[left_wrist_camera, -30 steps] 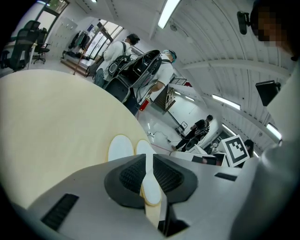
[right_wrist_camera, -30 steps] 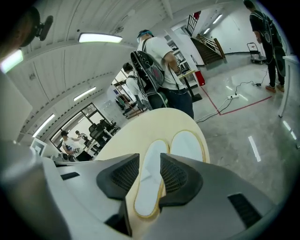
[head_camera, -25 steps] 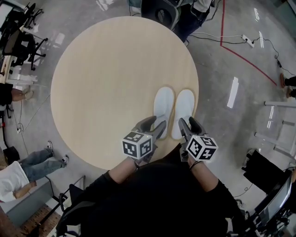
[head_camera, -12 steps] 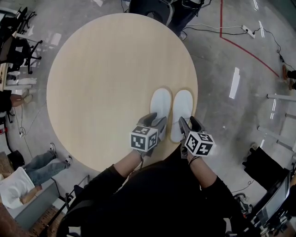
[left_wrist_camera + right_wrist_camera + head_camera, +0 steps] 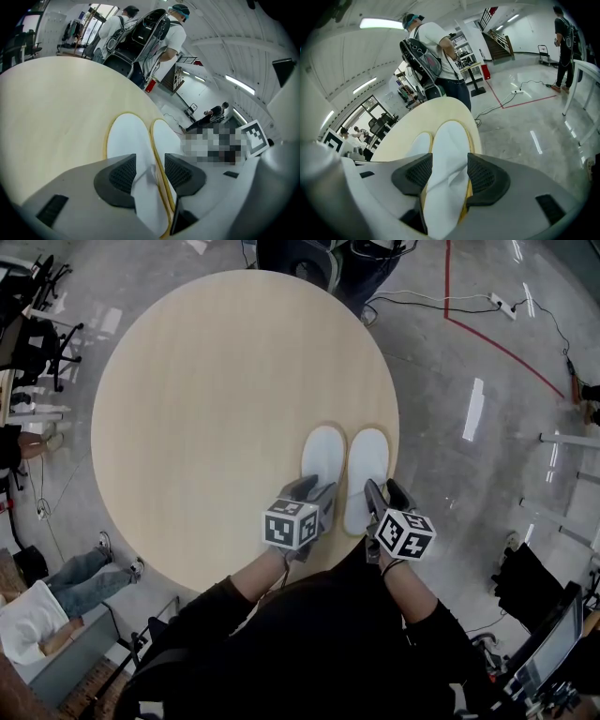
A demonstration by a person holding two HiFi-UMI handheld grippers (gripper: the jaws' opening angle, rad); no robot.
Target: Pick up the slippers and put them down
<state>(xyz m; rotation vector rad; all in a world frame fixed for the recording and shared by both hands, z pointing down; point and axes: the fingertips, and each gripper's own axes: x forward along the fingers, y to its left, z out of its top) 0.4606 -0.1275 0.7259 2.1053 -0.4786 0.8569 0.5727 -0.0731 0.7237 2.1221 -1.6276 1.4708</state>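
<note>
**Heels straddled, nothing gripped**

Head view: slippers (image 5: 323, 460) paired at the tabletop's (image 5: 216, 409) near right edge.
Left gripper view: my left gripper (image 5: 150, 171) gapes over one heel; closing may pinch the neighbour's rim.
Right gripper view: right gripper (image 5: 450, 176), jaws just opened wide, straddles the other.

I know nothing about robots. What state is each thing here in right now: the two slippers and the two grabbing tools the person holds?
left slipper: lying flat on the table, not lifted.
right slipper: lying flat close beside it, not lifted.
left gripper: jaws open, astride the left slipper's heel, not clamped.
right gripper: jaws have just been opening and stand wide, with the right slipper's heel between them.
</note>
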